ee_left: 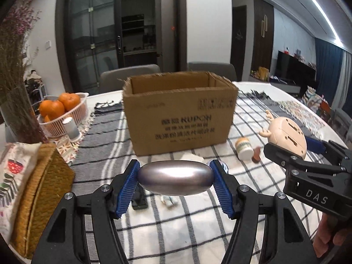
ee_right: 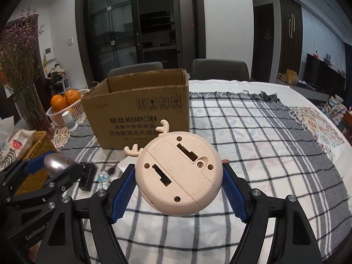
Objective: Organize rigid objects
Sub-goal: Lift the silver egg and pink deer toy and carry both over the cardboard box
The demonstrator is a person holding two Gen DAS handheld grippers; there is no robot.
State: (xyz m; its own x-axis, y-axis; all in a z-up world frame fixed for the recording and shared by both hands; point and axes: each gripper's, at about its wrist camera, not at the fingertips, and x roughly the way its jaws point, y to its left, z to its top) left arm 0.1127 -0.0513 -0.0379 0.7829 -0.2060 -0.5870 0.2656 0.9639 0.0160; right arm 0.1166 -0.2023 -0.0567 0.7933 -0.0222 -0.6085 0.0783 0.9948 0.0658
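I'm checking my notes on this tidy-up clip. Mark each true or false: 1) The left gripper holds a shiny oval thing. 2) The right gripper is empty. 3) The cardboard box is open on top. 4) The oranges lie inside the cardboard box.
1) True: the left gripper clamps the shiny oval object.
2) False: the right gripper grips the round beige antlered toy.
3) True: the cardboard box is open on top.
4) False: the oranges sit in a white basket beside it.
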